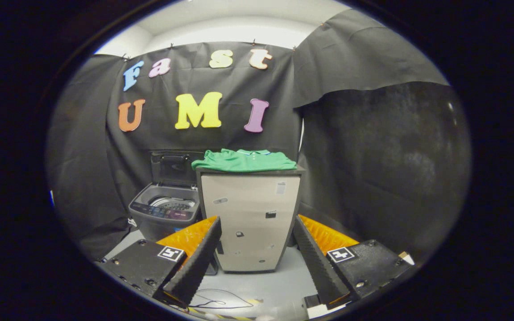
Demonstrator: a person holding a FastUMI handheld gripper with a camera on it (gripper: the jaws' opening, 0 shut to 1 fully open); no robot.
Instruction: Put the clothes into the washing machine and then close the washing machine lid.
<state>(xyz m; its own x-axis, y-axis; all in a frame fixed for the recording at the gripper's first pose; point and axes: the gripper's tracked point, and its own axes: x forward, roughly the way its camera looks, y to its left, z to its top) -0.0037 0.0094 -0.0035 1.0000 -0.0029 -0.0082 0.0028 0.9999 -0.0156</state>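
The gripper (254, 252) occupies the bottom of the frame with its two fingers spread wide apart and nothing between them. Bare grey floor (248, 285) lies under and just ahead of the fingers, crossed by a thin dark cable (214, 301) at bottom centre. Hazard: the cable could snag a low approach.

Beyond the fingers, at frame centre, stands a pale cabinet (252, 218) with a dark top edge. The folded green shirt (243, 160) lies flat on that top, its near hem at or slightly over the front edge. Hazard: a grasp taking only one layer is likely to let the fold open and trail during transfer; a low entry would strike the cabinet's front edge instead of reaching the cloth.

To the left of the cabinet, and close beside it, sits the washing machine (165, 211). Its lid (172, 167) stands raised at the back, and the drum opening is exposed. Hazard: the path from shirt to drum passes the cabinet's upper left corner; loose fabric may catch there or drape over the drum rim, which could obstruct lid closure.

Open room: above the cabinet top and above the drum. Black cloth walls close in at left, right and rear.
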